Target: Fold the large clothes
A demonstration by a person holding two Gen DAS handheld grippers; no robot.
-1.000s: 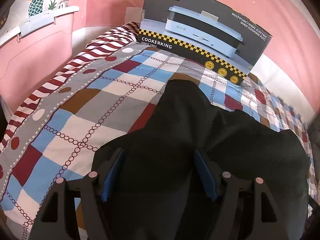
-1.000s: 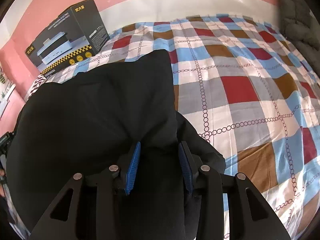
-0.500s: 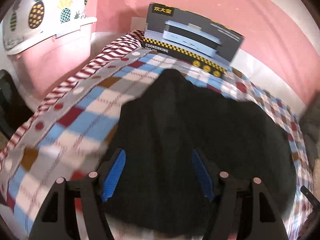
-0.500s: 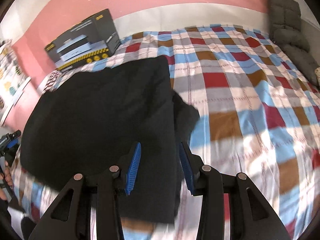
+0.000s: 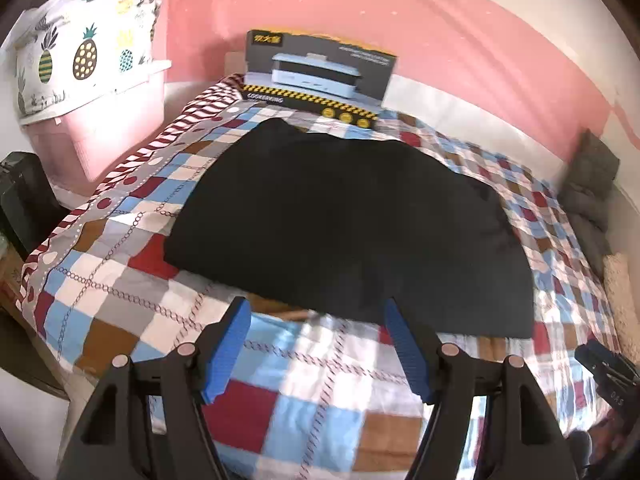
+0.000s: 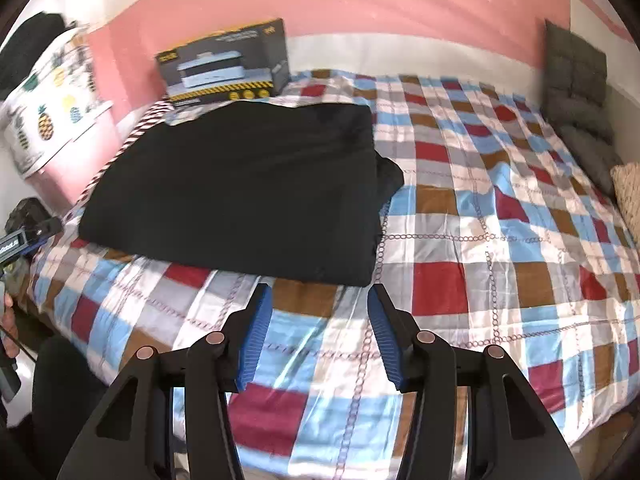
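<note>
— What was the biggest thing in front of you?

— The bed's checked quilt (image 6: 500, 240), squares of red, blue, brown, grey and white with chain-link lines. It filled most of both wrist views, so I place everything else against it.

— And the clothing?

— The large black garment (image 6: 248, 188) lay folded into a broad, flat rectangle on the quilt, towards its left side in the right wrist view. A bunched bit of black cloth stuck out from its right edge. Its near edge lay just beyond my fingertips, apart from them.

— What else was around the quilt?

— At the far edge of the quilt, against the pink wall, stood a dark grey cardboard appliance box (image 5: 320, 72) with a yellow-and-black checked stripe, just behind the garment. Off the quilt's left side was a pink plastic storage bin (image 5: 112, 120) with a pineapple-print cloth (image 5: 84, 40) over it. On the quilt's far right corner sat dark grey quilted cushions (image 6: 576, 80).

— Your grippers?

— My left gripper (image 5: 316, 344) hovered over the quilt's near part, its blue-padded jaws spread wide with only quilt showing between them. My right gripper (image 6: 320, 332) hung likewise over the quilt, jaws parted and opening, nothing in them. Neither touched the garment.
</note>
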